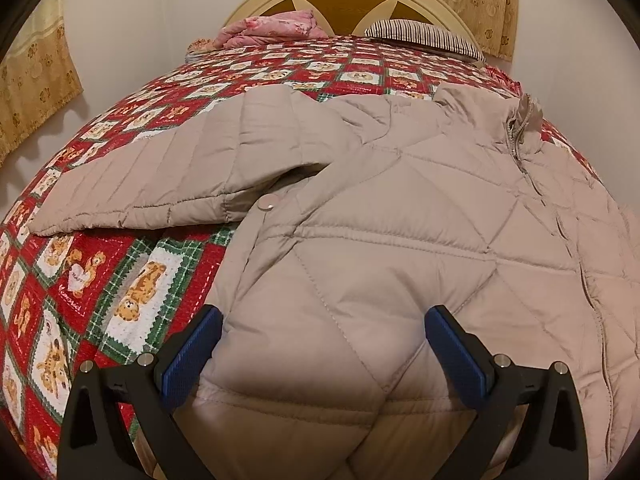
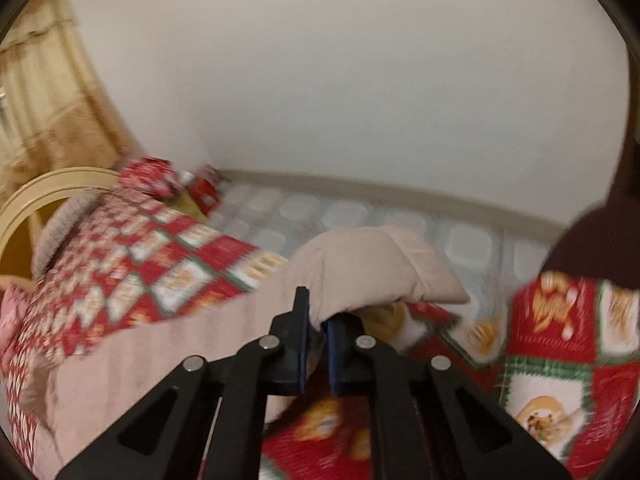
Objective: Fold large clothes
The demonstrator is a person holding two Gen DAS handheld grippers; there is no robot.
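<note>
Quilted beige jacket [image 1: 400, 208] lying spread mid-frame on the teddy-bear bedspread [image 1: 100, 280] | right gripper [image 2: 318, 330] pinching a sleeve [image 2: 360, 268] (view blurred) | left gripper [image 1: 322, 332] gaping wide, holding nothing, over the hem | you're carrying that sleeve across the chest, so keep it low and taut.

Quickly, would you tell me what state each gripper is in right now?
Left gripper: open, jaws spread over the beige quilted jacket, gripping nothing.
Right gripper: shut on the jacket's sleeve, lifting it off the bedspread.
</note>
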